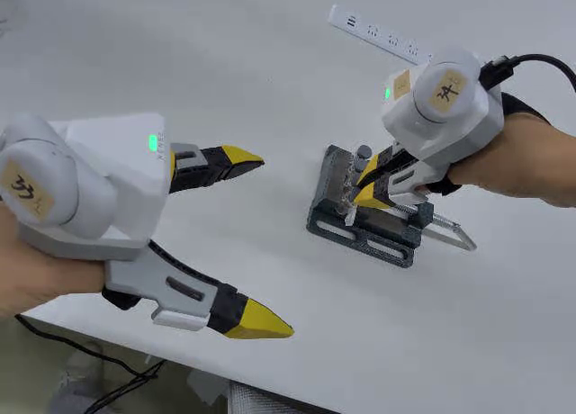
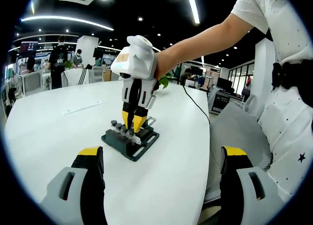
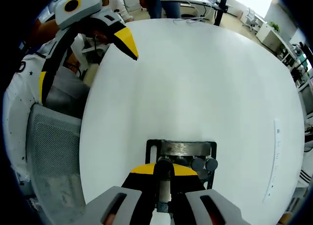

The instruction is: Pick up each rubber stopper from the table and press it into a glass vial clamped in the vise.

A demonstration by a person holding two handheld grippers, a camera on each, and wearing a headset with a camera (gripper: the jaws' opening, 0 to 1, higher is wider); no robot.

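My right gripper [image 1: 364, 187] hangs over the dark vise [image 1: 360, 234] with its yellow tips pointing down. Its jaws are closed on a grey rubber stopper [image 3: 165, 165] at the top of a glass vial clamped there. Two more vials with dark stoppers [image 3: 204, 164] stand in the vise [image 3: 181, 147] just to the right. The left gripper view shows the right gripper [image 2: 133, 121] above the vise [image 2: 129, 146]. My left gripper [image 1: 252, 241] is wide open and holds nothing, well left of the vise; it hovers [image 2: 161, 154] near the table's front edge.
A white power strip [image 1: 378, 34] lies at the far side of the white table [image 1: 270, 81]. The table's front edge runs under my left gripper. A grey mesh chair [image 3: 49, 151] stands beside the table. The left gripper's fingers [image 3: 124, 39] show beyond the vise.
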